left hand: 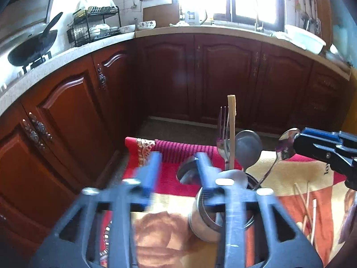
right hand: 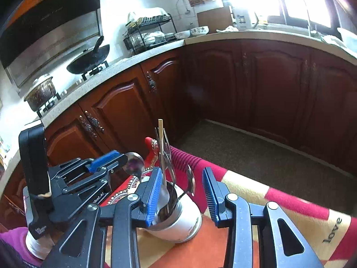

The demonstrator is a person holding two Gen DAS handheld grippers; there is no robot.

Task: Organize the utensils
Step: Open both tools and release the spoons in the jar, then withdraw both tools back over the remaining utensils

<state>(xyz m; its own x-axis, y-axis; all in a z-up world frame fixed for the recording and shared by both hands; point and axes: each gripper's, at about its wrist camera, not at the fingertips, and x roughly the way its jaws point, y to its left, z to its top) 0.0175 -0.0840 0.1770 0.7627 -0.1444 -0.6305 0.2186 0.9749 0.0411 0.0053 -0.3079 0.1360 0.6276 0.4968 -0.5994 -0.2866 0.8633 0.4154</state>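
A white utensil cup (right hand: 178, 221) stands on a patterned cloth; it also shows in the left wrist view (left hand: 207, 218). It holds a fork (left hand: 223, 134), a wooden chopstick (left hand: 232, 129) and spoons (left hand: 248, 147). My left gripper (left hand: 178, 169) is open, its fingers just in front of the cup and a little left of it. My right gripper (right hand: 183, 192) is open, its jaws on either side above the cup. The other gripper (left hand: 316, 147) enters the left wrist view from the right, next to a spoon bowl (left hand: 286, 143). Loose chopsticks (left hand: 308, 210) lie on the cloth at right.
Dark wooden cabinets (left hand: 223, 73) run under a pale countertop (left hand: 178, 30). A wok (right hand: 89, 62) and a pot (right hand: 41, 92) sit on the stove; a dish rack (right hand: 149, 33) stands behind. The red and yellow cloth (right hand: 290, 203) covers the work surface.
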